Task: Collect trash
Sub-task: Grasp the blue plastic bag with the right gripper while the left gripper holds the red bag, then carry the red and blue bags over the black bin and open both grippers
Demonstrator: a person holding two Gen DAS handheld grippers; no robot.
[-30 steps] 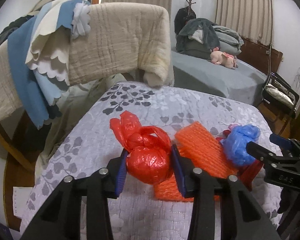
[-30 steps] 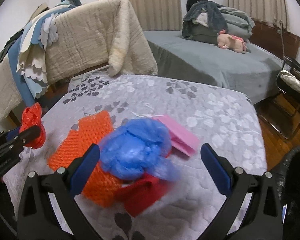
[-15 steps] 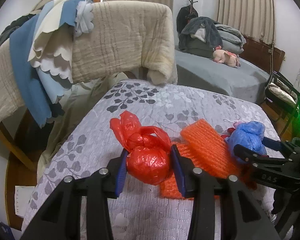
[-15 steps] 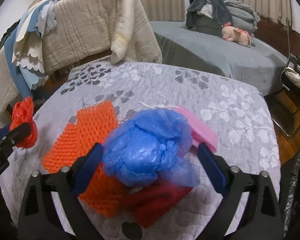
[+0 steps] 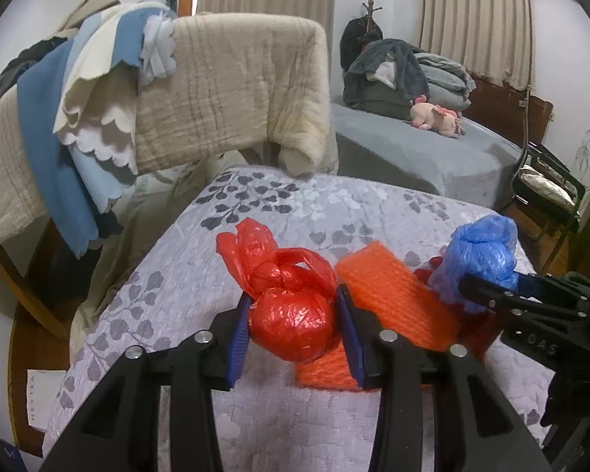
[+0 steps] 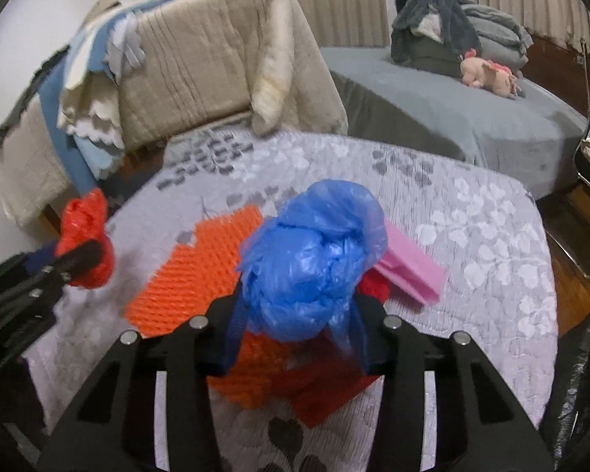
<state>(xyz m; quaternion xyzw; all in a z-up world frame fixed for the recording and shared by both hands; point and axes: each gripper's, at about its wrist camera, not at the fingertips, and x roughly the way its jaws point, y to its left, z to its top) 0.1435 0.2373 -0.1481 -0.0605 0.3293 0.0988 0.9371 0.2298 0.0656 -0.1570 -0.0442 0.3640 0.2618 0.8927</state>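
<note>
My left gripper (image 5: 293,328) is shut on a knotted red plastic bag (image 5: 289,314) and holds it just above the quilted table. My right gripper (image 6: 297,324) is shut on a crumpled blue plastic bag (image 6: 310,259), lifted off the pile. The blue bag also shows at the right of the left wrist view (image 5: 480,259), and the red bag at the left of the right wrist view (image 6: 84,244). Orange foam netting (image 5: 389,295) lies on the table between the two grippers, with a red piece (image 6: 326,393) and a pink piece (image 6: 409,263) beside it.
The table wears a grey leaf-print quilt (image 5: 279,204). A chair draped with beige and blue blankets (image 5: 200,90) stands behind it. A grey bed (image 5: 421,153) with a pink plush toy lies beyond. A black bag edge (image 6: 582,385) shows at the far right.
My right gripper has closed on the blue bag and raised it off the pile. My left gripper keeps its hold on the red bag, barely moving.
</note>
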